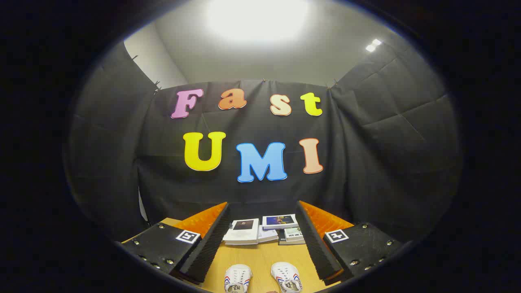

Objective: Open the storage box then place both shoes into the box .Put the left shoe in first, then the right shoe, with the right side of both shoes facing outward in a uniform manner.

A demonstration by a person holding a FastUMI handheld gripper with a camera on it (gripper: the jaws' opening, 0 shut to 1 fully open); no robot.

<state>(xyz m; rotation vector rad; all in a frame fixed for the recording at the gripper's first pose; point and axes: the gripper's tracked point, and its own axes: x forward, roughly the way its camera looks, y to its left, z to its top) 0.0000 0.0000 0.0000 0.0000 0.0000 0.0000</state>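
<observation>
Two white shoes, one (237, 278) on the left and one (287, 276) on the right, lie side by side on the wooden table (260, 256), toes pointing away from the camera, in the gap between the fingers of the gripper (260, 244). Each shoe bears red and blue stripes along its side; the heels are cut off from sight, so which is the left shoe and which the right is judged only by position. Gripper jaws stand wide apart and hold nothing; both fingers are clear of the shoes and of the table. Beyond the fingertips, at the far edge of the table against the black cloth wall (366, 162), sits a small cluster of books (264, 230), some stacked and some laid flat. No storage box can be made out among these objects.

Progress, as judged from this arrangement: the task appears to be at its very start. Neither shoe is gripped or lifted, the pair is not in any box, and the opening of the box, the left-shoe placement and the right-shoe placement all remain to be done.
</observation>
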